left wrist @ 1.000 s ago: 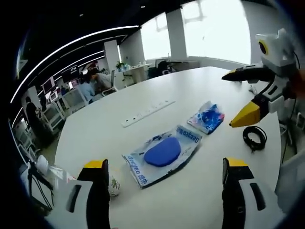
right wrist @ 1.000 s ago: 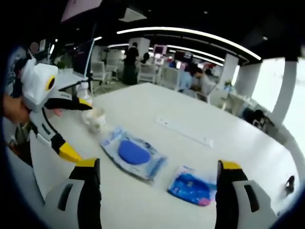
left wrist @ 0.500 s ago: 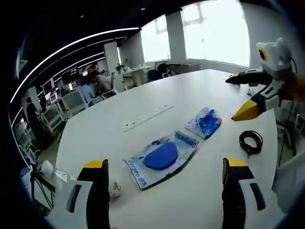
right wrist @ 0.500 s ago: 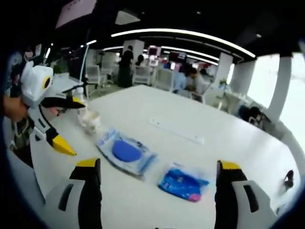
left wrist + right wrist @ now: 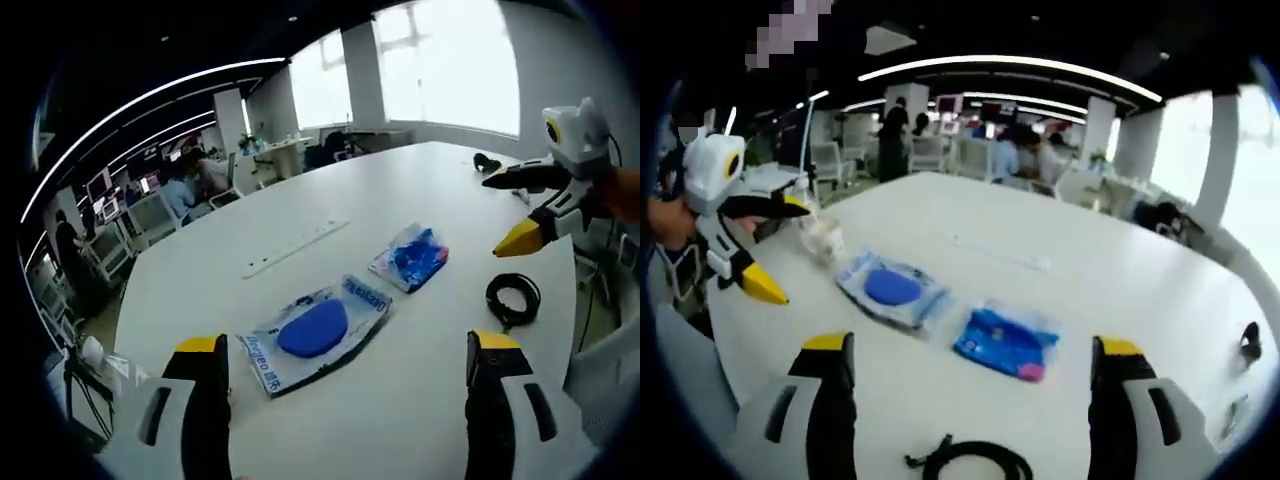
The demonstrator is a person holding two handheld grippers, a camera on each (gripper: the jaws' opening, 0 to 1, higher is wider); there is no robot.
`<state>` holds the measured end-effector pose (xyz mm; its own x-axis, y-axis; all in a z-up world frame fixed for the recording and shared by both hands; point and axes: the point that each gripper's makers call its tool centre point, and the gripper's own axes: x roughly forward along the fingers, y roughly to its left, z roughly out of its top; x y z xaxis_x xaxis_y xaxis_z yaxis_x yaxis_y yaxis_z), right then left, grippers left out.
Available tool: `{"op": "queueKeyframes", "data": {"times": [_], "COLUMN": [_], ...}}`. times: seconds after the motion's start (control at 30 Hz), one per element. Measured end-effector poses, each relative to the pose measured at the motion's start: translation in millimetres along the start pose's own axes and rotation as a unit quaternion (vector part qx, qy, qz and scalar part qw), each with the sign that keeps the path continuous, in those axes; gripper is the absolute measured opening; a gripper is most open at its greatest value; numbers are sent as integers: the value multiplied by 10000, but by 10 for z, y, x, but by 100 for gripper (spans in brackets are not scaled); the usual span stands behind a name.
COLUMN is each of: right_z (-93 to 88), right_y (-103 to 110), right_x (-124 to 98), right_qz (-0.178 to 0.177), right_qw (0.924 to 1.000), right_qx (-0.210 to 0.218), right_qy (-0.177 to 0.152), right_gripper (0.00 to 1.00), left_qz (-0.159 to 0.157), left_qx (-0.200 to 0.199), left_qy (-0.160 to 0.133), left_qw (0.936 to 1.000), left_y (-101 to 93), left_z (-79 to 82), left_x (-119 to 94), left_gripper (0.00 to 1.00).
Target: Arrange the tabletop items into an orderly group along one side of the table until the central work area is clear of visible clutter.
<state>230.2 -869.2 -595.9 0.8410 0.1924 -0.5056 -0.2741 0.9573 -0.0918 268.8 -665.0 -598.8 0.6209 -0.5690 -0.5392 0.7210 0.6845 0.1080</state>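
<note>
An open-plan office with desks and seated people surrounds a wide white table (image 5: 440,180), and the clutter sits in its middle: a clear packet holding a blue oval pad (image 5: 313,328), a smaller blue packet (image 5: 408,256) just beside it, a coiled black cable (image 5: 512,298) near the edge, a white power strip (image 5: 295,247) farther in, and a small crumpled white thing (image 5: 824,240) by the rim. Nothing is grouped yet, I judge. The left gripper (image 5: 345,400) and right gripper (image 5: 970,400) both hover with jaws apart, empty, seemingly sizing up a first pick. The clear packet carries blue print I cannot read.
</note>
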Motion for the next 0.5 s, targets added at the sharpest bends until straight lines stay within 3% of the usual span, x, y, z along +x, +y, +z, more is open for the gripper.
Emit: {"op": "queueKeyframes", "data": {"times": [0.5], "right_z": [-435], "right_y": [-327], "right_x": [-233], "right_qz": [10], "right_qw": [9999], "right_qx": [34], "right_qy": [169], "right_gripper": [83], "left_qz": [-10], "left_qx": [44], "left_qy": [31], "left_qw": [10000], "left_y": [-402], "left_z": [57], "left_x": [100], "left_gripper": [93]}}
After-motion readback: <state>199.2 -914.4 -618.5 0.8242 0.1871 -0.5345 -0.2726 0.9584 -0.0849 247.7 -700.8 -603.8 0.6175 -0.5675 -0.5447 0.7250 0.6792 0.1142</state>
